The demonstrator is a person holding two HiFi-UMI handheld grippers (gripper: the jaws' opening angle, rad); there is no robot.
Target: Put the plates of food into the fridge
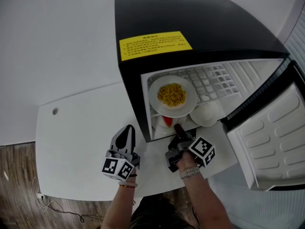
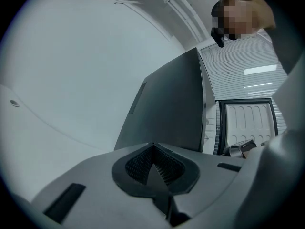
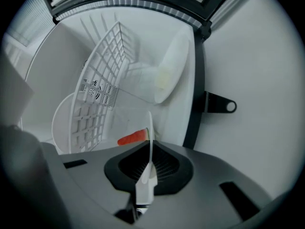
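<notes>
The black mini fridge [image 1: 190,23] stands open on the white table [image 1: 81,147]. A white plate of yellow corn [image 1: 172,96] rests on its wire shelf [image 1: 214,80]. Below the shelf, my right gripper [image 1: 177,130] is shut on the rim of a white plate with red food [image 1: 164,123]. In the right gripper view that thin plate rim [image 3: 148,142] stands edge-on between the jaws of the right gripper [image 3: 149,149], with the red food [image 3: 132,138] just beyond. My left gripper [image 1: 127,133] hovers over the table left of the fridge, shut and empty; in the left gripper view the left gripper [image 2: 153,163] faces the fridge side [image 2: 167,109].
Another white dish [image 1: 206,113] lies in the lower compartment to the right, also seen as the white dish [image 3: 169,73] deeper inside. The fridge door [image 1: 271,137] hangs open at the right. The wire shelf [image 3: 102,94] is close above the held plate.
</notes>
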